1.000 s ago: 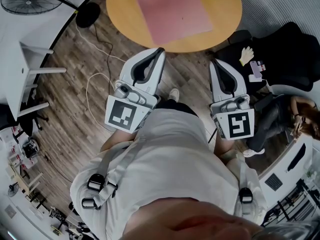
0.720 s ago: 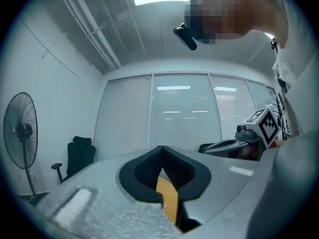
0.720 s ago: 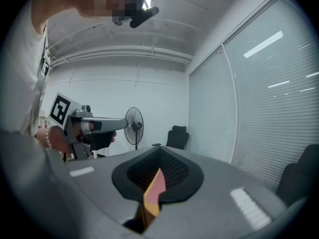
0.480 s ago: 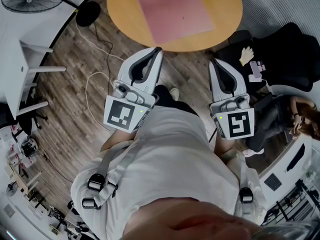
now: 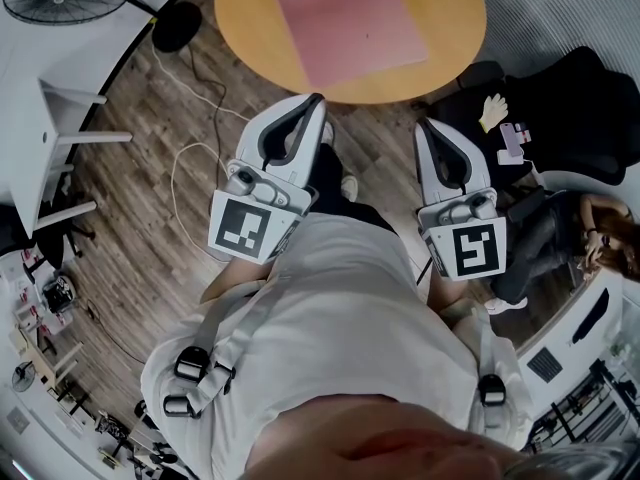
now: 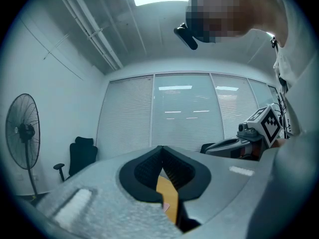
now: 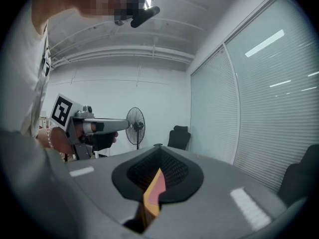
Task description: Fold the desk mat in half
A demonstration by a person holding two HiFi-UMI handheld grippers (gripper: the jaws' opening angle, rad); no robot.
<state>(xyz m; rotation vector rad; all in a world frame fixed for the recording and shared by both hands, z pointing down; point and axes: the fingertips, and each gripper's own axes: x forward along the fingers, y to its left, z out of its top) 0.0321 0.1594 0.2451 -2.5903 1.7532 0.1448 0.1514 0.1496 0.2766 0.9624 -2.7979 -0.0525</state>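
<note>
Ahead of left tool [image 5: 319, 99], desk mat [image 5: 350, 23]

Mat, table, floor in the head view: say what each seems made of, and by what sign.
Mat: thin, flat, matte pink sheet; likely soft plastic or faux leather.
Table: smooth, even tan top; wood or laminate, hard to tell.
Floor: brown planks with grain and seams; wood or wood-look vinyl.

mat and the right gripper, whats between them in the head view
In the head view, only a strip of wood floor and the table's bare rim lie between the right gripper and the mat.
</note>
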